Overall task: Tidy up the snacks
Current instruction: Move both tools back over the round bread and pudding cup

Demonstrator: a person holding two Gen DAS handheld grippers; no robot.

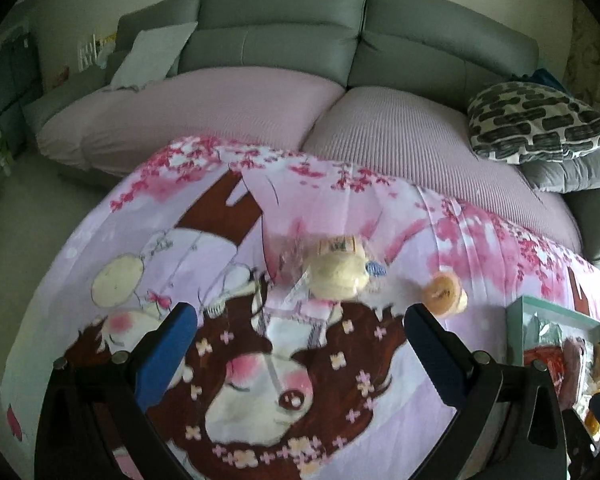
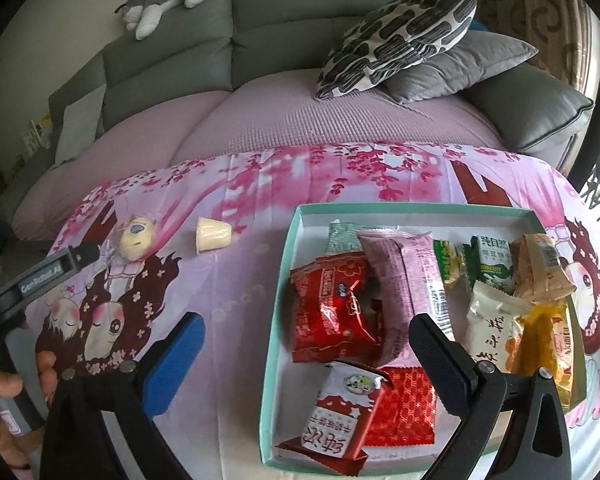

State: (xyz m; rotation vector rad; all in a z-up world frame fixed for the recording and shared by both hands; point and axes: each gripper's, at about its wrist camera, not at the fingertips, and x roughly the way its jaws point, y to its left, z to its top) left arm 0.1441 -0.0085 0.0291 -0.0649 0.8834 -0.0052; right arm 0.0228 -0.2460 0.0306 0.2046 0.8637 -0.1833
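**Both grippers wide open, nothing held**

The left gripper (image 1: 300,324) hangs with its jaws spread wide and empty above the pink cartoon cloth (image 1: 340,216). Just ahead of its fingertips lie a wrapped pale bun (image 1: 338,274) and, ahead of the right finger, a jelly cup (image 1: 444,294) on its side.

The right gripper (image 2: 306,334) is equally wide and empty, poised over the near left part of the teal box (image 2: 288,248). Between its fingers lie a red packet (image 2: 332,316) and a pink packet (image 2: 396,288); a milk-candy pack (image 2: 336,416) sits nearer.
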